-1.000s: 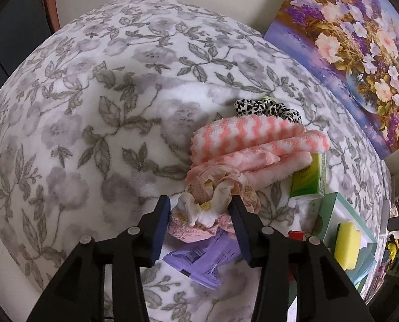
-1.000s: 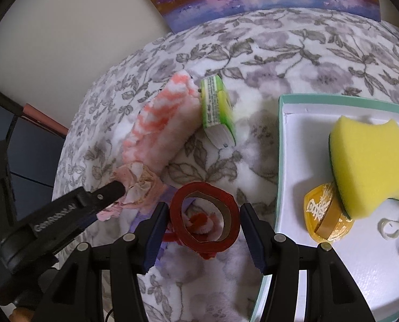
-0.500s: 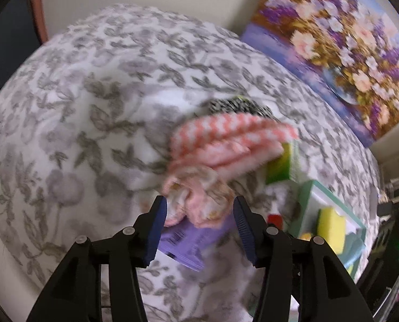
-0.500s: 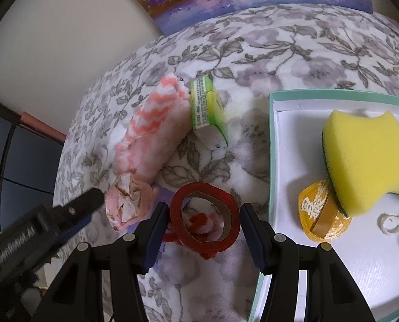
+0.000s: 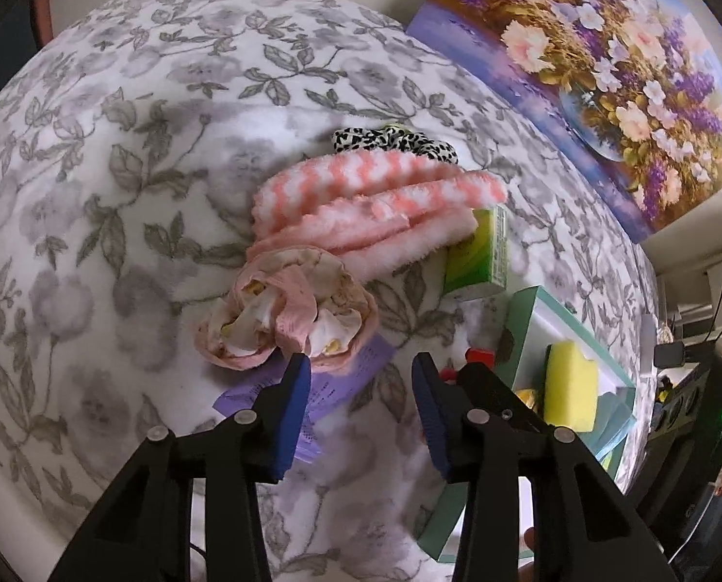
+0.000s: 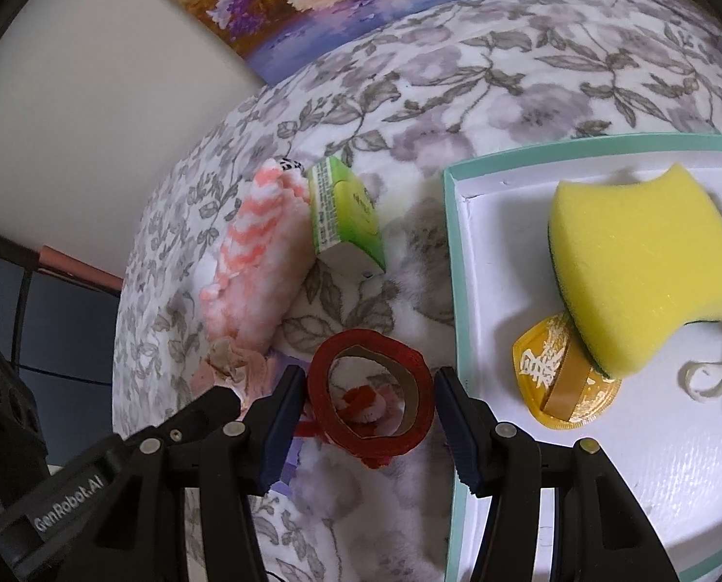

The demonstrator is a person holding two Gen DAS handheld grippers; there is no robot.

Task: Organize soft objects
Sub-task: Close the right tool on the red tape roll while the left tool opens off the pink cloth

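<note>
A: Tongs first. Left gripper (image 5: pixel 358 368): jaws closing, nothing between them, just bare floral blanket (image 5: pixel 118 155) and the edge of a purple packet (image 5: pixel 332 378). Its left pad tip sits just below the pink frilly scrunchie (image 5: pixel 288 315), but I can't tell if it touches.

B: Right gripper (image 6: pixel 370 388): jaws part-way apart with a red ribbon roll (image 6: pixel 370 388) standing between them. Small gaps on both sides, so the pads aren't pressing on it. Not gripped.

A: Soft stuff: the scrunchie lies on the blanket, partly on the purple packet, against the near end of the folded pink-and-white striped towel (image 5: pixel 375 208). A leopard-print scrunchie (image 5: pixel 395 140) is just behind the towel. My view only; yours shows barely a speck of it.

B: Agreed. The right wrist view shows the towel (image 6: pixel 259 252) end-on, with the green tissue pack (image 6: pixel 346 213) touching its side. The scrunchie is mostly hidden behind the left gripper's finger there.

A: From my side the ribbon roll is only a red sliver (image 5: pixel 477 355) behind the right jaw.

B: The tray is mine: a teal-rimmed white tray (image 6: pixel 458 291) holding a yellow sponge (image 6: pixel 642 281), with a gold ingot-shaped trinket (image 6: pixel 560 378) tucked under its edge and a white string loop (image 6: pixel 705 378) beside it.

A: The left view gets only the sponge (image 5: pixel 572 383) and tray rim. The string isn't visible there. It does get more of the flower painting (image 5: pixel 603 63) against the wall.
</note>
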